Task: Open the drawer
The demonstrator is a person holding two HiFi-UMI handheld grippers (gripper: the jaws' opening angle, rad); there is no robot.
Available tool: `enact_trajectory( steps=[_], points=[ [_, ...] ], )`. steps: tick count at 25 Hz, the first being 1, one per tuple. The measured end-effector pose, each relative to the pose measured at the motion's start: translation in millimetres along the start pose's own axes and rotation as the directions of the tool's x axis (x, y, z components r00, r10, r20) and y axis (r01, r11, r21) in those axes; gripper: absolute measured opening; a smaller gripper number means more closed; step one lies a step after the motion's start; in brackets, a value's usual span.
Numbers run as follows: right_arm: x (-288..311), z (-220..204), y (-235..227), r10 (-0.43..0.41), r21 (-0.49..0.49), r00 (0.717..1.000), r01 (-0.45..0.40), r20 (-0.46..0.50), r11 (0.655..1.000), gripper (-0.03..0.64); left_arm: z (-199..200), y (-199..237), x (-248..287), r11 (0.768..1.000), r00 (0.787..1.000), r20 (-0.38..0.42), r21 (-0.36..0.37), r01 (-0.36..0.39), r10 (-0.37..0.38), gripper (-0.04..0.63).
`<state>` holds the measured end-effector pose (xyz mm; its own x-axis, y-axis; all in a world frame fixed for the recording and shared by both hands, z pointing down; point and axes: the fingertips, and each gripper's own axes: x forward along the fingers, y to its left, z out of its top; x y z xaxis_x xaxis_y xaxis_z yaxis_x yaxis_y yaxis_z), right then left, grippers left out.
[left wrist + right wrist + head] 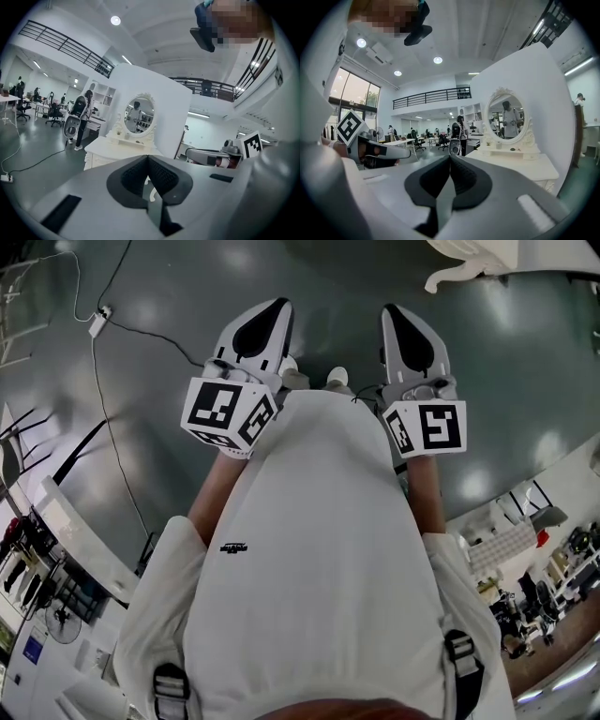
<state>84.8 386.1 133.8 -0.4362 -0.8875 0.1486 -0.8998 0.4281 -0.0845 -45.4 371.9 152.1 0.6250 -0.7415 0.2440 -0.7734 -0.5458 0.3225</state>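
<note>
The left gripper (148, 157) has its jaws pressed together, empty, with the white dressing table (112, 146) well apart at its ten o'clock; the drawer itself cannot be made out. The right gripper (450, 157), jaws likewise together and empty, has that table at three o'clock.

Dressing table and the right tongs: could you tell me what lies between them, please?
Only bare floor separates right tongs and dressing table, per the head view.

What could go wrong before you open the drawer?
Both grippers, left and right, are shut, so they might bump the table instead of grabbing a handle. The floor cable could trip the person. Pulling hard might shake the small things under the mirror.
</note>
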Motion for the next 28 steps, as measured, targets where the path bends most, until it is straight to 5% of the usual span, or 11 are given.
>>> enact_trajectory(
  steps=[15,28],
  points=[
    [66.2,-3.4,74.2,-0.010,-0.023,1.000,0.009,-0.015,1.000,0.011,15.4,88.8,-36.9,0.999,0.999,0.028,-0.012,0.032,-0.032,0.009],
    [100.9,-8.0,75.3,0.003,-0.011,0.999,-0.003,-0.032,1.000,0.011,14.8,122.7,-28.5,0.999,1.000,0.019,-0.040,0.007,-0.007,0.009]
  ],
)
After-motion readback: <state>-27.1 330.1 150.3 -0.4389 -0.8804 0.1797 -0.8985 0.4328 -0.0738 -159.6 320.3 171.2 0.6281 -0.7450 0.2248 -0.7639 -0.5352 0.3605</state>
